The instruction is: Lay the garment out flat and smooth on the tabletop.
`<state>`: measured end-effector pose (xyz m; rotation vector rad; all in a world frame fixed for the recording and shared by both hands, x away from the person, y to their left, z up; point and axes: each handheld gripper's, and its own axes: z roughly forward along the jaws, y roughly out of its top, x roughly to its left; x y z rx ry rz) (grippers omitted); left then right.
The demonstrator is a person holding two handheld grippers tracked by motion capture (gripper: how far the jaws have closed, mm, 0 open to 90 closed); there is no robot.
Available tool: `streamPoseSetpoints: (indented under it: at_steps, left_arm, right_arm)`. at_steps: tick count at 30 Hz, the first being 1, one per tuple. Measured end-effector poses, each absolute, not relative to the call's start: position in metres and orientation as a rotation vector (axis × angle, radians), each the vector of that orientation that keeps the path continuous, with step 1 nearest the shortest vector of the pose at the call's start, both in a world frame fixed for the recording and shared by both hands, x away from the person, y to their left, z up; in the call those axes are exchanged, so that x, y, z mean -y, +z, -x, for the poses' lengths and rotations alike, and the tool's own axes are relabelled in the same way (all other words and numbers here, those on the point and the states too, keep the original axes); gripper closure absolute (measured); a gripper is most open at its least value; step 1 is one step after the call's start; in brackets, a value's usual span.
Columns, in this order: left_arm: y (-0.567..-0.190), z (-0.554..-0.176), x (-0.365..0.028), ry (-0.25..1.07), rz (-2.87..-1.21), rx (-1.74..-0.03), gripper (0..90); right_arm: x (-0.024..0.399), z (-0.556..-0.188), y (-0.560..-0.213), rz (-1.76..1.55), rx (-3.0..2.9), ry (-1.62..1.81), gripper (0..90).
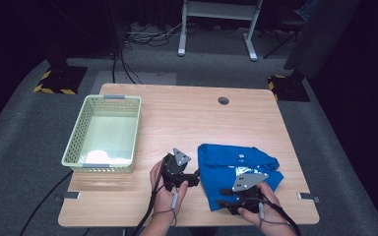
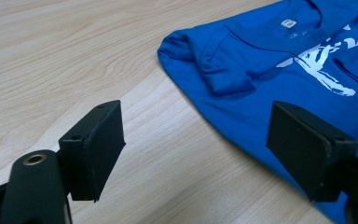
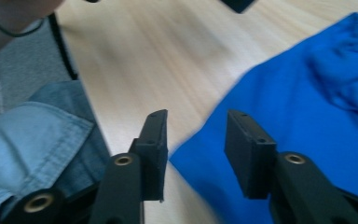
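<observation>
A blue T-shirt (image 1: pixel 236 169) with a white print on its front lies loosely folded on the near right part of the wooden table (image 1: pixel 187 118), its collar label facing up. The left gripper (image 1: pixel 195 177) sits just beside the shirt's left edge, held in the person's left hand (image 1: pixel 165 191); in the left gripper view its jaws stand wide apart with nothing between them — one over bare wood, the other over the shirt's edge, with a folded sleeve (image 2: pixel 223 77) a little way ahead. The right gripper (image 1: pixel 222 195) is at the shirt's near corner, held in the right hand (image 1: pixel 258 209). In the right gripper view its jaws are partly open, a moderate gap between them, and the near corner of the blue cloth (image 3: pixel 279 121) lies in that gap, ungripped; whether the jaws touch the fabric cannot be told. A denim-clad part of the person (image 3: pixel 32 135) shows at the table's edge. A pale green perforated basket (image 1: pixel 76 140) stands on the left of the table, well apart from the shirt — something white (image 1: pixel 101 157) lies in its near end.
</observation>
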<state>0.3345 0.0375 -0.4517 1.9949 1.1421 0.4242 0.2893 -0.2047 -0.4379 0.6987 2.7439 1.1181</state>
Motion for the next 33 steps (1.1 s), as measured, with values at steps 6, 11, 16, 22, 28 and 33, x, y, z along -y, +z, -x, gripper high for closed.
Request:
streamPoseSetpoints:
  at_steps: [6, 11, 16, 22, 28, 33]
  left_arm:
    - [-0.452, -0.335, -0.037, 0.425, -1.996, -1.139, 19.1]
    - [-0.452, -0.336, -0.034, 0.417, -2.002, -1.135, 19.1]
    - [-0.452, -0.339, -0.029, 0.407, -2.010, -1.123, 19.0]
    - [-0.454, -0.343, -0.023, 0.390, -2.020, -1.104, 19.0]
    - [-0.457, -0.347, -0.015, 0.377, -2.040, -1.095, 19.1]
    - [-0.460, -0.352, -0.011, 0.379, -2.053, -1.097, 20.2]
  right_arm:
    - [0.224, -0.298, -0.430, -0.783, -2.656, 1.128, 57.8]
    - [0.237, -0.304, -0.426, -0.845, -2.597, 1.105, 57.7]
    - [0.251, -0.309, -0.424, -0.910, -2.548, 1.096, 57.7]
    - [0.265, -0.317, -0.425, -0.985, -2.500, 1.073, 58.0]
    - [0.275, -0.324, -0.429, -1.034, -2.467, 1.024, 58.0]
    - [0.282, -0.331, -0.435, -1.074, -2.451, 0.991, 59.3]
